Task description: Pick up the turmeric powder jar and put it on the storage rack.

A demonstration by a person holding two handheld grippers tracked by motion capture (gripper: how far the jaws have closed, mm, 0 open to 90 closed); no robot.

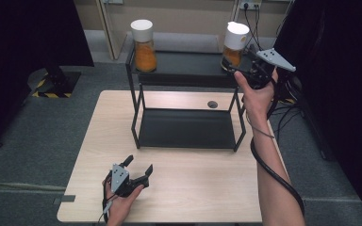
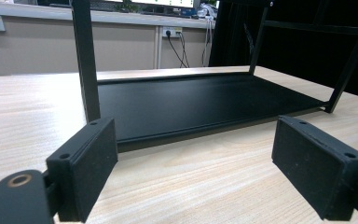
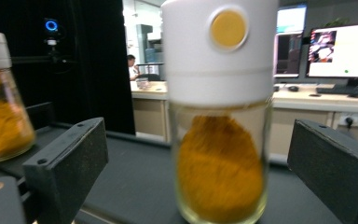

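even bright light, soft shadows; near jar (image 3: 221, 116) blurred, bg soft.

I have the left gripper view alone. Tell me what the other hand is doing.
Observer: The right gripper is up at the rack's top shelf, jaws open around a spice jar without pressing it.
Operator: Report what's in that jar.
Observer: Orange powder under a white cap.
Operator: Say whether anything else stands up there.
Observer: A second jar of the same kind, at the shelf's left end.
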